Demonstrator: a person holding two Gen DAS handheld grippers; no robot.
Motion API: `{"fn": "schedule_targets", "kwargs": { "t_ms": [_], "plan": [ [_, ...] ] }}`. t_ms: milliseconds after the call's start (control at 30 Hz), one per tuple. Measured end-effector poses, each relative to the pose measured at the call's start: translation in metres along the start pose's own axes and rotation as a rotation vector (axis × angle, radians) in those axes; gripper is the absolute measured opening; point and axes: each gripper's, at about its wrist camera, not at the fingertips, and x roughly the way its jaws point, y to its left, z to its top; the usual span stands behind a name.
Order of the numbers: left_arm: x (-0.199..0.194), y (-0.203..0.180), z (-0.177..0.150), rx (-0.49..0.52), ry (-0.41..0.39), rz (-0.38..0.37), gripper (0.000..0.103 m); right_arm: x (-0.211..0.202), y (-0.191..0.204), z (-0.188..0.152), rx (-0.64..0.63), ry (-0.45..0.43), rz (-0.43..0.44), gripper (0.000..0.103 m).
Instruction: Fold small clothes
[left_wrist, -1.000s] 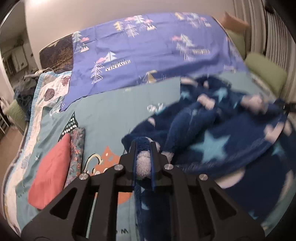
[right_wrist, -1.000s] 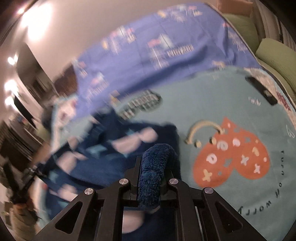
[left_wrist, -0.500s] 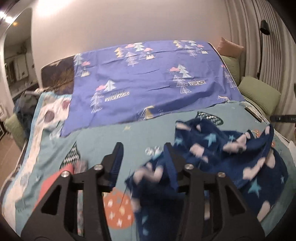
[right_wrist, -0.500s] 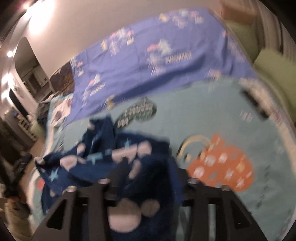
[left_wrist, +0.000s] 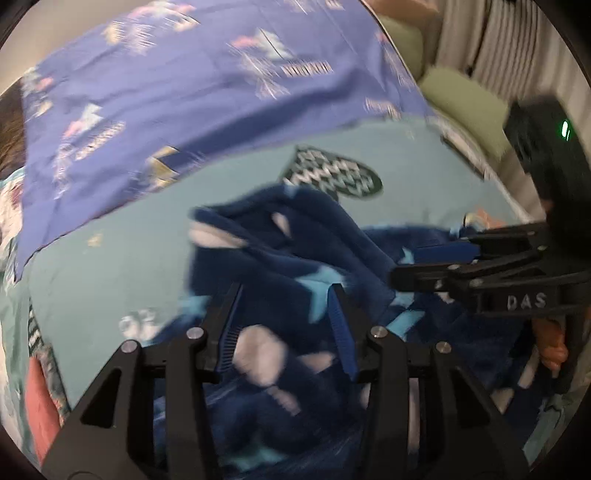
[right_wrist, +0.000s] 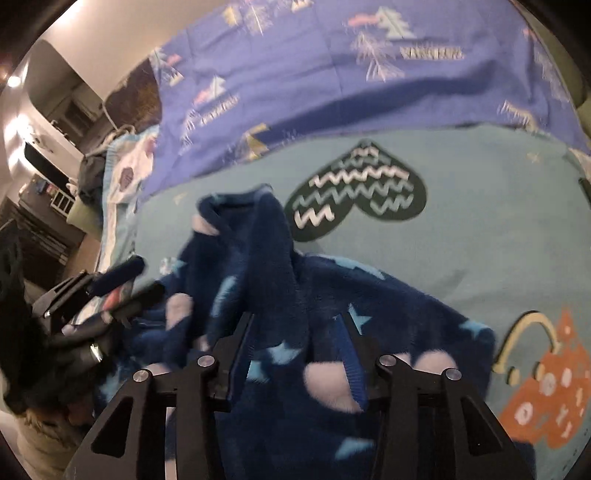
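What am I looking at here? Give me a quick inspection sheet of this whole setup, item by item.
Surface: teal bedspread printed with a dark zigzag heart.
Job's things: navy fleece garment with stars, crumpled, unfolded.
Clutter: red folded cloth at the left edge.
Grippers: left gripper open above the fleece; right gripper jaws closing, fleece beneath, pads not pressing it.
Cables: nothing seen.
Surroundings: purple sheet with tree prints, green cushions, curtain.

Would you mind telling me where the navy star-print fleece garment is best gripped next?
Probably the raised ridge of the fleece garment, at its far end near the dark heart print. It stands up off the teal blanket, so a gripper coming down from above could pinch it.
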Motion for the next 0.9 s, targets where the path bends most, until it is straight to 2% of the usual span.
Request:
{"fn": "schedule_targets", "kwargs": {
  "t_ms": [133, 167, 200, 233, 267, 300, 367, 433, 467, 500, 533, 600, 633, 667, 700, 733, 767, 833, 867, 900],
  "plan": [
    [0.018, -0.017, 0.002, 0.025, 0.033, -0.03, 0.046, 0.018, -0.005, -0.002, 0.018, 0.061, 0.077, 0.045],
    [0.023, -0.021, 0.001, 0.043, 0.047, -0.025, 0.026, 0.02, -0.005, -0.003, 0.016, 0.063, 0.085, 0.045],
    [0.026, -0.023, -0.001, 0.054, 0.063, -0.016, 0.015, 0.022, -0.005, -0.004, 0.013, 0.065, 0.088, 0.045],
    [0.025, -0.025, -0.003, 0.058, 0.058, 0.007, 0.015, 0.026, -0.004, -0.004, 0.012, 0.07, 0.091, 0.044],
    [0.02, -0.025, -0.005, 0.066, 0.031, 0.034, 0.013, 0.029, -0.003, -0.005, 0.011, 0.071, 0.093, 0.028],
    [0.012, -0.024, -0.006, 0.071, 0.003, 0.062, 0.012, 0.03, -0.002, -0.004, 0.004, 0.073, 0.092, 0.007],
    [-0.01, -0.005, -0.009, 0.043, -0.051, 0.101, 0.012, 0.024, 0.006, -0.005, -0.023, 0.026, 0.053, 0.007],
    [-0.022, 0.019, -0.014, 0.001, -0.052, 0.107, 0.002, 0.005, 0.014, -0.007, -0.056, -0.063, 0.036, 0.006],
    [-0.024, 0.04, -0.018, -0.029, -0.05, 0.2, 0.0, -0.001, 0.013, -0.007, -0.055, -0.084, 0.027, 0.006],
    [-0.02, 0.056, -0.021, -0.066, -0.03, 0.248, 0.0, -0.004, 0.012, -0.006, -0.051, -0.093, 0.006, 0.006],
    [-0.013, 0.08, -0.028, -0.146, 0.019, 0.26, 0.0, -0.003, 0.007, -0.004, -0.042, -0.089, -0.045, 0.005],
    [-0.003, 0.107, -0.041, -0.248, 0.076, 0.238, 0.0, 0.007, -0.005, -0.003, -0.007, -0.069, -0.14, 0.004],
    [-0.001, 0.113, -0.046, -0.278, 0.084, 0.218, 0.0, 0.019, -0.014, -0.003, 0.025, -0.021, -0.13, 0.004],
    [-0.003, 0.118, -0.052, -0.313, 0.07, 0.163, 0.0, 0.025, -0.02, -0.005, 0.046, 0.017, -0.095, 0.005],
    [-0.008, 0.117, -0.053, -0.332, 0.049, 0.114, 0.001, 0.029, -0.024, -0.008, 0.062, 0.037, -0.067, 0.005],
    [-0.013, 0.115, -0.053, -0.343, 0.025, 0.071, 0.001, 0.027, -0.025, -0.01, 0.065, 0.021, -0.058, 0.006],
    [-0.021, 0.11, -0.049, -0.343, -0.008, 0.022, 0.003, 0.021, -0.023, -0.01, 0.056, -0.001, -0.046, 0.008],
    [-0.032, 0.09, -0.036, -0.3, -0.064, -0.036, 0.029, 0.009, -0.018, -0.007, 0.047, -0.039, 0.0, 0.009],
    [-0.037, 0.072, -0.027, -0.259, -0.095, -0.048, 0.052, 0.004, -0.014, -0.005, 0.047, -0.056, 0.01, 0.01],
    [-0.04, 0.06, -0.021, -0.227, -0.112, -0.038, 0.06, -0.002, -0.01, -0.004, 0.041, -0.076, 0.014, 0.011]
  ]
}}
